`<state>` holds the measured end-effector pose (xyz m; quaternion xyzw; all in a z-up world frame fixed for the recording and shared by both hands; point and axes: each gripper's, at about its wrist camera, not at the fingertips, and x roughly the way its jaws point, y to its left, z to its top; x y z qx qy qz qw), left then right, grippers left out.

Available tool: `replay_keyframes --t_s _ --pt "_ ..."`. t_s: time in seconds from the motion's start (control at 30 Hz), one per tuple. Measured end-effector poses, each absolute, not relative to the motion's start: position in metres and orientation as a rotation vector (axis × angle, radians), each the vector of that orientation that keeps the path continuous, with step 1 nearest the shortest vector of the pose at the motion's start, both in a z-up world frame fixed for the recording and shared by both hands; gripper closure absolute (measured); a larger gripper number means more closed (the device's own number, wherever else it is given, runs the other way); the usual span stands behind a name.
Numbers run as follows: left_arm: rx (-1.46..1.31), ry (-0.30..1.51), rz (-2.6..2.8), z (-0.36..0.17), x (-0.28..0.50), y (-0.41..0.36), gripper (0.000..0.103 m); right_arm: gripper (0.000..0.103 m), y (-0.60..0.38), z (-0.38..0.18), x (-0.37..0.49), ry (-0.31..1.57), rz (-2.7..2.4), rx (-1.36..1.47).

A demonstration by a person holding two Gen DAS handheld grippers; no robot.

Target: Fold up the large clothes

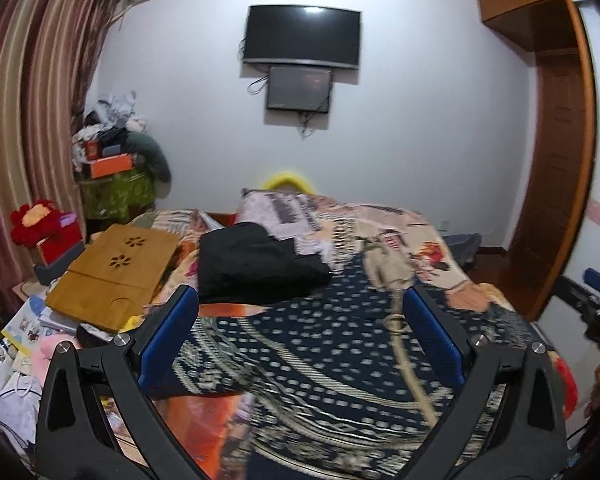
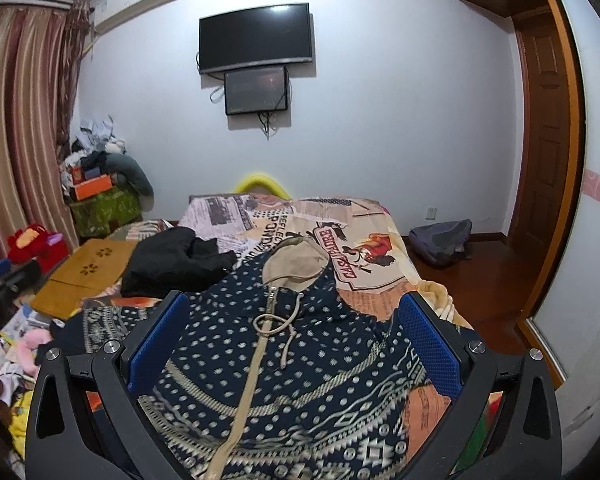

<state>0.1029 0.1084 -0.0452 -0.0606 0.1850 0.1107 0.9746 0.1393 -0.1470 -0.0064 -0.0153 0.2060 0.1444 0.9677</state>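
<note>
Across the near half of a bed (image 2: 384, 216) covered with a printed, newspaper-patterned beige quilt, a large navy hooded jacket (image 2: 300, 360) with cream dots and woven bands is spread out, front side up. Its beige zip (image 2: 248, 380) runs from the near edge toward the far end, where the beige-lined hood (image 2: 296, 264) lies flat and a cream drawstring (image 2: 272, 320) is looped over the zip.

In the right wrist view the right gripper (image 2: 294, 304) is seen with its blue-padded jaws spread wide and holding nothing; the chest of the jacket fills the space between and beyond them, with the zip lying slightly left of centre. Whether the fingertips touch the cloth cannot be told.

In the left wrist view, which is blurred, the left gripper (image 1: 300, 300) is likewise spread wide and empty. The jacket (image 1: 320, 352) lies below and between its jaws, the zip nearer the right jaw. The right gripper (image 1: 598, 304) shows at the right edge of this view.

Farther along the bed, left of the hood, a crumpled black garment (image 2: 172, 264) lies apart from the jacket. A wooden lap board with flower cut-outs (image 2: 84, 276) rests at the left of the bed. On the far wall a black television (image 2: 256, 38) is mounted.
</note>
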Motion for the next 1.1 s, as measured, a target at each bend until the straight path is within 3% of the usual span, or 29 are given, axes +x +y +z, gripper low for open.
replay_keyframes --t_s 0.23,0.53,0.73,1.0,1.1 --pt "-0.243 0.511 0.368 -0.086 0.136 0.206 0.0 0.0 -0.138 -0.019 0.188 0.495 0.288 -0.079" --pt "-0.584 0.782 0.487 -0.199 0.141 0.321 0.0 0.0 -0.123 -0.059 0.247 0.682 0.314 -0.106" --pt "-0.882 0.859 0.469 -0.266 0.121 0.364 0.008 0.0 -0.115 -0.091 0.268 0.813 0.342 -0.094" --pt "-1.211 0.813 0.361 -0.318 0.113 0.388 0.035 0.0 -0.105 -0.118 0.28 0.919 0.377 -0.084" --pt "-1.179 0.797 0.408 -0.317 0.118 0.394 0.055 0.0 -0.104 -0.12 0.281 0.934 0.388 -0.081"
